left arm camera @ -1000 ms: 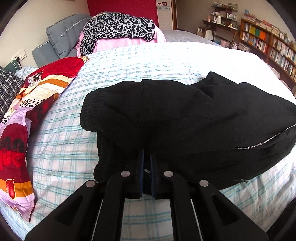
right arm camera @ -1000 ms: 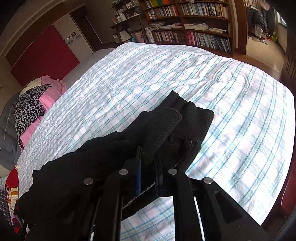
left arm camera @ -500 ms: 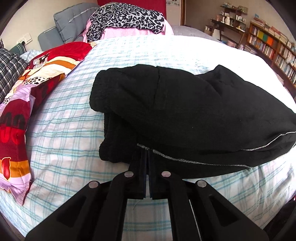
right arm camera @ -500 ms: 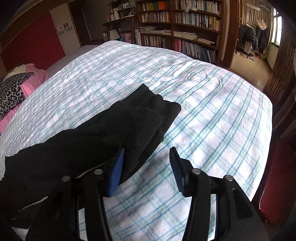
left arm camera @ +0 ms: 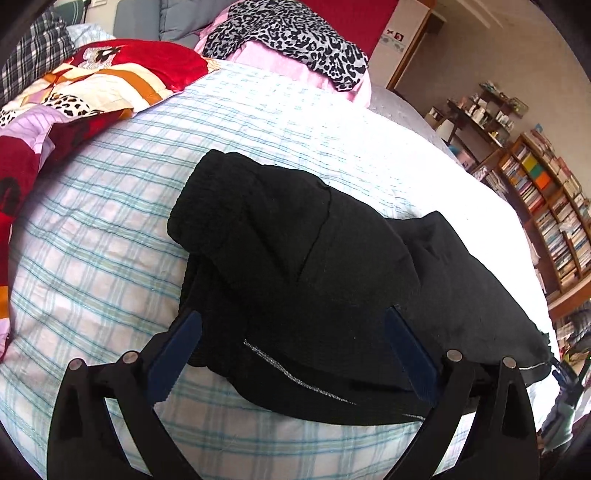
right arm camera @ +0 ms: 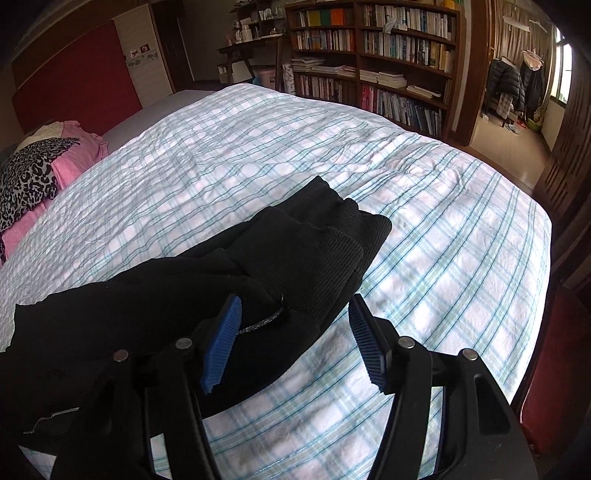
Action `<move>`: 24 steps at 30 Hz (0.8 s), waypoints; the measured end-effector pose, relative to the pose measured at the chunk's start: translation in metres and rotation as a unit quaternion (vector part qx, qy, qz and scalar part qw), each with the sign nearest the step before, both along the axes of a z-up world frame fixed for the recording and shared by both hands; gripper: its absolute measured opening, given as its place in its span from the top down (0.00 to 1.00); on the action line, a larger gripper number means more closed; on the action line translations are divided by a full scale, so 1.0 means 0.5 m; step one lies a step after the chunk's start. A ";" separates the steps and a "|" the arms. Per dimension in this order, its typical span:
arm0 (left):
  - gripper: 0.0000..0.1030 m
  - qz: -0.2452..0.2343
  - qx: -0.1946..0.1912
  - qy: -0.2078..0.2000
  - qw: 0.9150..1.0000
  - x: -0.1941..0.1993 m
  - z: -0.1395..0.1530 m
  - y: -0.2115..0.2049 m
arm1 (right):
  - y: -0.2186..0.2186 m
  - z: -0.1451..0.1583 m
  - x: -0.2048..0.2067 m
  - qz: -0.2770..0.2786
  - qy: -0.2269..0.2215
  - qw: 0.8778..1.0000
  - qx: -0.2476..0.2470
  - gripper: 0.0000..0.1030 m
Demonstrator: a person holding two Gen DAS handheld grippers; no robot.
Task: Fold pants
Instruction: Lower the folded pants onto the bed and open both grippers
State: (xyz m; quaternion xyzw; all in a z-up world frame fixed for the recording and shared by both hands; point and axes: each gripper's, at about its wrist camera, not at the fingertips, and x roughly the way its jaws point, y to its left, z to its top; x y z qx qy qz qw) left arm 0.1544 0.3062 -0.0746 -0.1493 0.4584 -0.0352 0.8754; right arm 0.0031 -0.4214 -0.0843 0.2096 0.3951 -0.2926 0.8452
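Note:
Black pants (left arm camera: pixel 332 280) lie folded lengthwise on the checked bed sheet (left arm camera: pixel 92 258). In the left wrist view the ribbed waistband is at the left and a silver seam line runs along the near edge. My left gripper (left arm camera: pixel 291 332) is open, its blue pads on either side of the near waist edge, holding nothing. In the right wrist view the ribbed leg cuffs (right arm camera: pixel 332 240) lie stacked on the sheet. My right gripper (right arm camera: pixel 295 317) is open just before the cuffs, holding nothing.
Red patterned bedding (left arm camera: pixel 74 92) and a leopard-print cloth on pink fabric (left arm camera: pixel 288 33) lie at the head of the bed. Bookshelves (right arm camera: pixel 388 55) stand beyond the far side. The bed's foot edge (right arm camera: pixel 535 295) drops off at the right.
Both grippers were shut on the pants a second ago. The right one opened first, then the left; the pants now rest on the sheet, released.

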 end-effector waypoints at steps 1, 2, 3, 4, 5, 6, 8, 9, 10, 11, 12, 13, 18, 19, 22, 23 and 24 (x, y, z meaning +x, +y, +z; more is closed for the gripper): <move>0.10 0.010 -0.006 0.005 1.000 0.007 -0.003 0.006 | 0.001 -0.005 0.006 0.001 0.003 1.000 0.002 0.40; 0.18 0.018 -0.014 0.011 1.000 0.014 -0.008 0.013 | 0.001 -0.010 0.011 0.004 0.007 1.000 0.006 0.40; 0.21 0.025 -0.026 0.021 0.999 0.020 -0.015 0.019 | 0.004 -0.015 0.016 0.008 0.009 1.000 0.008 0.40; 0.28 0.031 -0.041 0.029 0.998 0.024 -0.022 0.024 | 0.007 -0.018 0.020 0.010 0.012 1.000 0.005 0.40; 0.34 0.035 -0.059 0.036 0.997 0.024 -0.030 0.028 | 0.011 -0.020 0.024 0.012 0.015 1.000 -0.001 0.40; 0.36 0.037 -0.072 0.043 0.996 0.026 -0.037 0.029 | 0.014 -0.021 0.024 0.014 0.016 1.000 -0.006 0.41; 0.50 0.041 -0.072 0.046 0.996 0.029 -0.043 0.026 | 0.015 -0.022 0.024 0.014 0.015 1.000 -0.011 0.58; 0.58 0.046 -0.066 0.046 0.996 0.030 -0.044 0.025 | 0.014 -0.023 0.024 0.012 0.018 1.000 -0.014 0.71; 0.77 0.055 -0.059 0.050 0.995 0.030 -0.045 0.027 | 0.011 -0.023 0.023 0.008 0.020 1.000 -0.017 0.78; 0.91 0.065 -0.055 0.054 0.995 0.032 -0.047 0.033 | 0.006 -0.022 0.021 0.004 0.019 1.000 -0.019 0.86; 0.93 0.073 -0.061 0.057 0.994 0.031 -0.047 0.041 | 0.000 -0.018 0.016 0.004 0.011 1.000 -0.016 0.87; 0.95 0.077 -0.069 0.056 0.993 0.028 -0.045 0.048 | -0.005 -0.013 0.012 0.004 0.002 1.000 -0.012 0.88; 0.96 0.068 -0.053 0.038 0.996 0.003 0.005 0.043 | -0.013 0.018 0.015 0.010 -0.009 0.999 -0.031 0.92; 0.96 0.065 -0.048 0.034 0.996 -0.005 0.018 0.040 | -0.017 0.026 0.014 0.008 -0.014 0.999 -0.030 0.92; 0.96 0.052 -0.027 0.030 0.998 -0.024 0.035 0.025 | -0.026 0.046 0.009 0.000 -0.026 0.999 -0.030 0.92; 0.96 0.047 -0.020 0.033 0.998 -0.031 0.031 0.020 | -0.029 0.046 0.006 -0.003 -0.025 0.999 -0.034 0.92; 0.96 0.043 -0.011 0.039 0.998 -0.035 0.021 0.014 | -0.032 0.042 0.003 -0.007 -0.021 0.999 -0.035 0.92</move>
